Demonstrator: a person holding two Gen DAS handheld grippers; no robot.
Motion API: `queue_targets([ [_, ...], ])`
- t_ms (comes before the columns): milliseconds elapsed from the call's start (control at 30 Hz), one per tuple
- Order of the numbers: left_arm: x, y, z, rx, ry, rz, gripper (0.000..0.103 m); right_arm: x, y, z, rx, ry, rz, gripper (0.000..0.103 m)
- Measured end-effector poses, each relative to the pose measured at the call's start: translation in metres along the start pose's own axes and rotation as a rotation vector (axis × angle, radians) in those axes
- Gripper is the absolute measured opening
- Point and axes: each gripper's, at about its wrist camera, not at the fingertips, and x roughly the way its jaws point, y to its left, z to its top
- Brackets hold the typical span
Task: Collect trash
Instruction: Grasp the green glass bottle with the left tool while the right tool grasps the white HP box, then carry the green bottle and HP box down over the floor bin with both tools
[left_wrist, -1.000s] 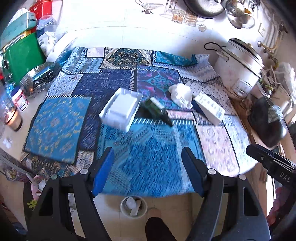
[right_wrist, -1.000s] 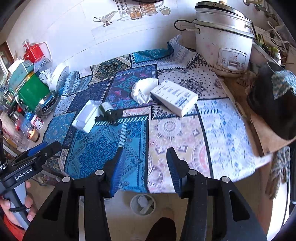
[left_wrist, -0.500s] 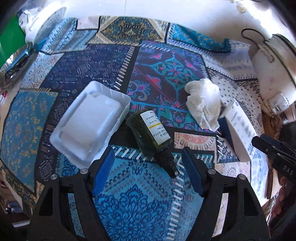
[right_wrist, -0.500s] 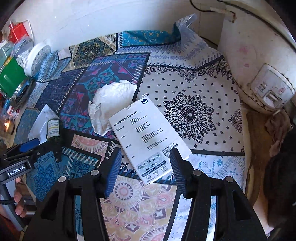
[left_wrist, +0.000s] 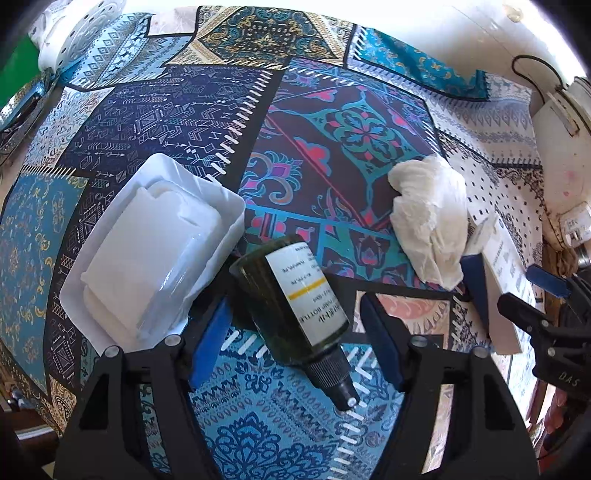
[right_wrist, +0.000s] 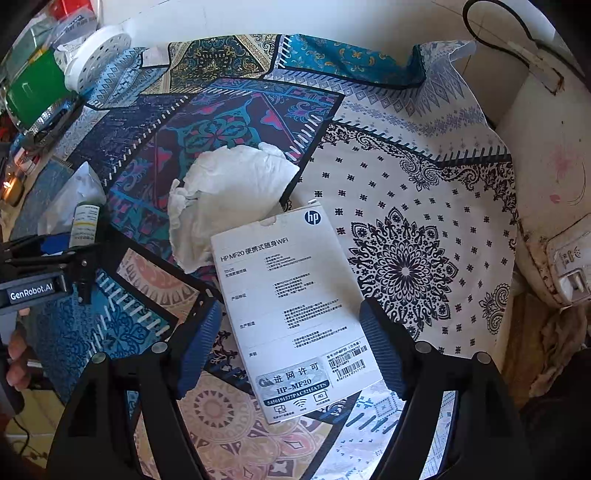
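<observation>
A dark green pump bottle (left_wrist: 291, 306) lies on its side on the patchwork-covered tabletop (left_wrist: 184, 110), base against a white plastic tray (left_wrist: 147, 254), long axis slanting so its black nozzle points toward the camera; the left hand-held gripper (left_wrist: 295, 339) straddles it, jaws just narrowed but not pressing. Just right of the bottle sits a crumpled tissue (right_wrist: 229, 199), then a white HP box (right_wrist: 295, 314) lying flat, its length running between the right hand-held gripper (right_wrist: 291, 347), whose jaws have just widened and stand clear of its sides
</observation>
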Motion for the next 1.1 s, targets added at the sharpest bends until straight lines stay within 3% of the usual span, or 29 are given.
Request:
queue_targets([
  [133,0.001,-0.005,0.003,0.010,0.002,0.001,0.051,0.005,-0.008,0.000,0.015,0.023,-0.016,0.084],
  [200,0.002,-0.009,0.004,0.025,0.005,-0.010,0.041,0.011,-0.014,0.000,0.047,0.046,0.002,0.084],
  [333,0.001,-0.017,0.003,0.049,0.000,-0.022,0.041,0.020,-0.027,-0.003,0.137,0.069,0.079,0.081],
  [500,-0.004,-0.023,-0.001,0.072,0.000,-0.038,0.041,0.012,-0.035,-0.008,0.216,0.020,0.132,0.077],
  [867,-0.053,-0.018,-0.028,0.135,-0.066,-0.076,0.041,-0.043,-0.005,-0.021,0.251,-0.113,0.094,0.076],
  [1100,-0.099,0.012,-0.069,0.189,-0.110,-0.122,0.041,-0.083,0.050,-0.054,0.280,-0.177,0.062,0.076],
])
